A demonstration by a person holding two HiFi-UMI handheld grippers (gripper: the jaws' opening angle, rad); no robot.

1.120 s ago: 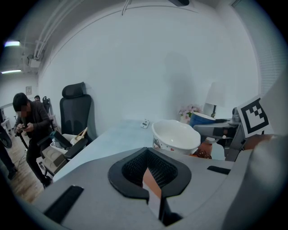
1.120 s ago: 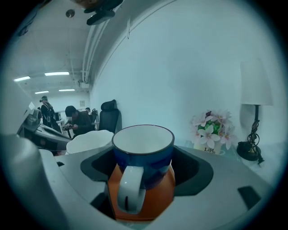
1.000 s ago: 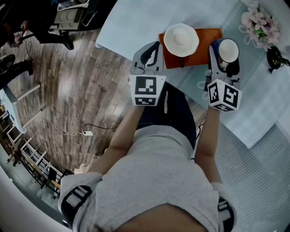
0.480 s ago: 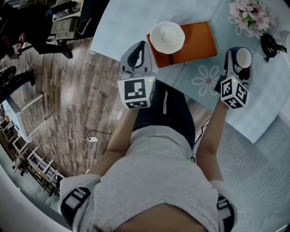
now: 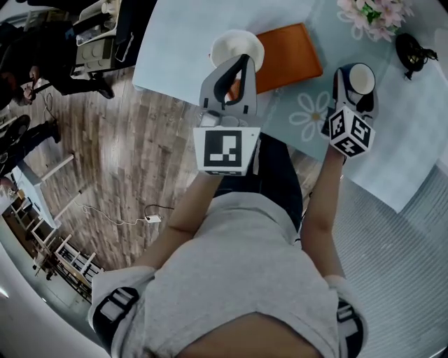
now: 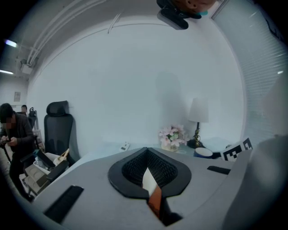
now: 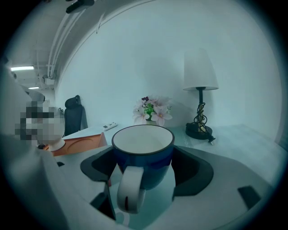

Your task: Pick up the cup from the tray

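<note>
A blue cup with a white inside and a white handle sits between the jaws of my right gripper, which is shut on it. In the right gripper view the cup fills the middle, handle toward the camera, with the gripper clamping its sides. The cup is over the tablecloth, to the right of the orange tray and apart from it. A white saucer lies on the tray's left end. My left gripper hovers over that end, shut on nothing; in its own view the left gripper shows the saucer and tray through a slit.
The table has a pale blue cloth with a flower print. Pink flowers and a lamp base stand at the back right. The lamp rises behind the cup. An office chair and a person are off to the left.
My right gripper has carried the cup from the tray's right edge out to the right, clear of the tray. My left gripper has moved forward over the tray's left end.
</note>
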